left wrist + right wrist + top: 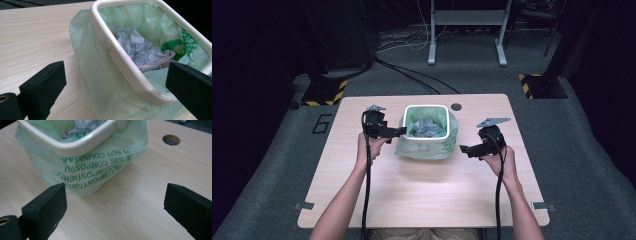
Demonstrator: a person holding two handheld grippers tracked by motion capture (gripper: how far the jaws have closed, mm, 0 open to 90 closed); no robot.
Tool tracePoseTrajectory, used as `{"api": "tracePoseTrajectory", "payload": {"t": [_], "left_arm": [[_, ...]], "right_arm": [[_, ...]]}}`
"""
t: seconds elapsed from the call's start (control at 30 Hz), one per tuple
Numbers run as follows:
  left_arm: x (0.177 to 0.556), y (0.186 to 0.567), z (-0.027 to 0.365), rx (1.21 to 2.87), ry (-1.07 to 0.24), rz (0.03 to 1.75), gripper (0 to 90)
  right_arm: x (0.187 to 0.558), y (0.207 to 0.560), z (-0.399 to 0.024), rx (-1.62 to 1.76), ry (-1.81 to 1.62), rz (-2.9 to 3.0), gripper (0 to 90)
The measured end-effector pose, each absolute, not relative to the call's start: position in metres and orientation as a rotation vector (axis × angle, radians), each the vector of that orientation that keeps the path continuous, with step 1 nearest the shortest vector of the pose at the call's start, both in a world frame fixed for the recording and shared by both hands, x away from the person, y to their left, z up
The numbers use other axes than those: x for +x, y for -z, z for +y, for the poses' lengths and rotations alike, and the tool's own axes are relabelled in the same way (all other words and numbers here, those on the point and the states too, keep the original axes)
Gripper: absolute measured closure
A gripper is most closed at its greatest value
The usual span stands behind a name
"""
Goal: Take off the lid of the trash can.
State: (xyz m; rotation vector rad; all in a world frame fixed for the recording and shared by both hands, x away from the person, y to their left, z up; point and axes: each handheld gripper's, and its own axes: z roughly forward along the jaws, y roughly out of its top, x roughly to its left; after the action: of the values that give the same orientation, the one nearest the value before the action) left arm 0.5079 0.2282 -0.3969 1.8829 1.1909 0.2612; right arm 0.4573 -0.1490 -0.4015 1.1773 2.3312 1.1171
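I see a smooth white rounded bin (427, 141), lined with a thin crinkly green bag (100, 75), mid-table (422, 200), flanked by my left gripper (401, 132) and right gripper (463, 148), both spread wide, holding nothing.

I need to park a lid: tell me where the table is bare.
Bare wood runs along the near edge of the table, between the forearms. Crowded: the middle back, where the bin in its green bag sits between left gripper and right gripper.
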Motion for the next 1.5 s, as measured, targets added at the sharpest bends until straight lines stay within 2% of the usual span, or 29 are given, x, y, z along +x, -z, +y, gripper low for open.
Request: {"api": "tracePoseTrajectory", "payload": {"t": [0.43, 0.73, 0.83, 0.97, 1.07, 1.1, 1.13, 1.2, 1.27, 1.33, 1.5], "left_arm": [[0.52, 0.394, 0.221, 1.877, -0.249, 1.189, 5.3], [0.529, 0.399, 0.213, 1.904, -0.225, 1.18, 12.9], [0.53, 0.401, 0.21, 1.907, -0.222, 1.179, 13.9], [0.534, 0.403, 0.209, 1.9, -0.207, 1.195, 28.6], [0.537, 0.406, 0.208, 1.898, -0.194, 1.209, 36.9], [0.538, 0.407, 0.207, 1.905, -0.195, 1.215, 36.9], [0.54, 0.41, 0.206, 1.915, -0.196, 1.229, 41.8], [0.541, 0.412, 0.206, 1.911, -0.18, 1.231, 42.6], [0.543, 0.416, 0.205, 1.906, -0.149, 1.233, 44.9], [0.544, 0.418, 0.203, 1.912, -0.137, 1.237, 51.3], [0.542, 0.416, 0.201, 1.898, -0.177, 1.251, 56.0]], "right_arm": [[0.484, 0.376, -0.123, 1.157, -1.183, 2.338, 7.1], [0.516, 0.376, -0.1, 1.194, -1.151, 2.361, 14.6], [0.522, 0.378, -0.097, 1.202, -1.158, 2.374, 20.6], [0.535, 0.386, -0.09, 1.237, -1.125, 2.384, 29.7], [0.539, 0.391, -0.089, 1.276, -1.145, 2.398, 34.5], [0.541, 0.394, -0.088, 1.294, -1.151, 2.399, 37.1], [0.545, 0.398, -0.087, 1.32, -1.142, 2.404, 39.7], [0.547, 0.4, -0.087, 1.331, -1.148, 2.398, 40.9], [0.548, 0.401, -0.086, 1.35, -1.174, 2.398, 45.9], [0.549, 0.402, -0.083, 1.353, -1.156, 2.391, 48.5], [0.549, 0.401, -0.081, 1.363, -1.139, 2.378, 49.8]]}}
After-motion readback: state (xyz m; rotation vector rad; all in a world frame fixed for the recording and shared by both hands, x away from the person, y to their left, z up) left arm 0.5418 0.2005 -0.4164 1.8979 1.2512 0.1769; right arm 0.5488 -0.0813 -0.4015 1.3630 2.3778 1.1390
